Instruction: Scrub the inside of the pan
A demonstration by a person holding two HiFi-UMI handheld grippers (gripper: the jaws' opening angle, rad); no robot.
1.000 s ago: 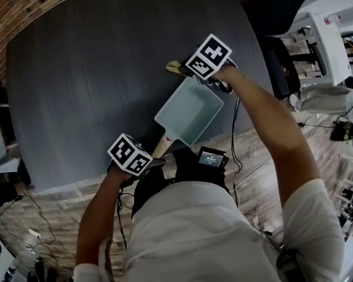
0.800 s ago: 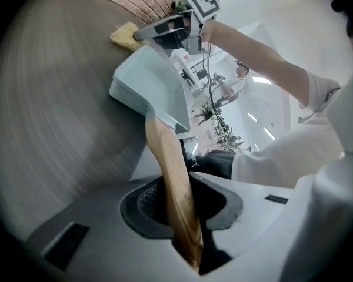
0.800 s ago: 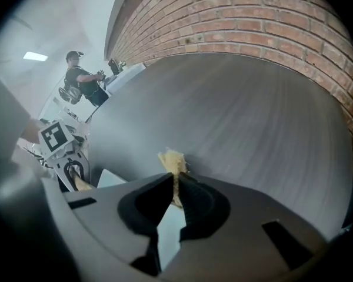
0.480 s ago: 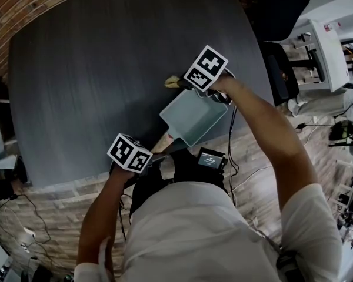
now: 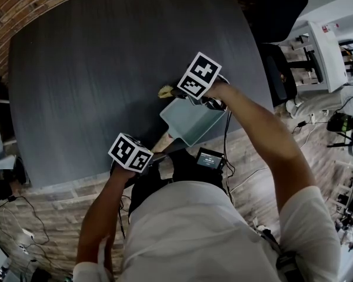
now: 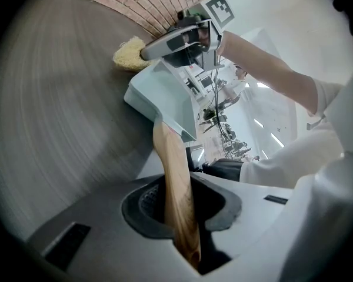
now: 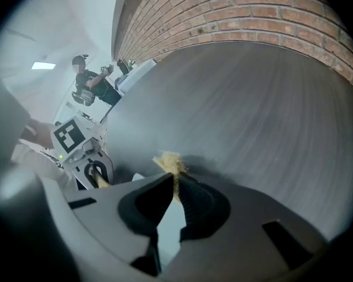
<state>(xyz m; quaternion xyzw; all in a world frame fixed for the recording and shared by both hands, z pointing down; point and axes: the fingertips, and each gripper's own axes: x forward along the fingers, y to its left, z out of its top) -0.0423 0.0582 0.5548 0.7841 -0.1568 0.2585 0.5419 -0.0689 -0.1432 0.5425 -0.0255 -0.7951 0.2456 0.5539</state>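
Observation:
A pale blue rectangular pan (image 5: pixel 191 119) hangs tilted at the near edge of the dark table (image 5: pixel 106 69). Its wooden handle (image 6: pixel 173 169) runs between the pads of my left gripper (image 6: pixel 175 201), which is shut on it. My right gripper (image 5: pixel 176 91) is at the pan's far rim, shut on a yellowish scrubber (image 5: pixel 166 91). In the left gripper view the scrubber (image 6: pixel 129 53) sticks out just beyond the pan's (image 6: pixel 165 96) far corner, over the table. In the right gripper view the scrubber (image 7: pixel 170 162) is pinched in my right gripper (image 7: pixel 175 187), with the pan (image 7: pixel 169 228) below the jaws.
A brick wall (image 7: pixel 235 10) runs along the table's far side. A black chair (image 5: pixel 270 4) stands at the back right. Cables (image 5: pixel 235 151) lie on the wood floor by the near edge. Another person (image 7: pixel 91 78) stands far off.
My right gripper has carried the scrubber left and nearer to me along the pan's far rim. The pan has shifted slightly; the left gripper stays on the handle.

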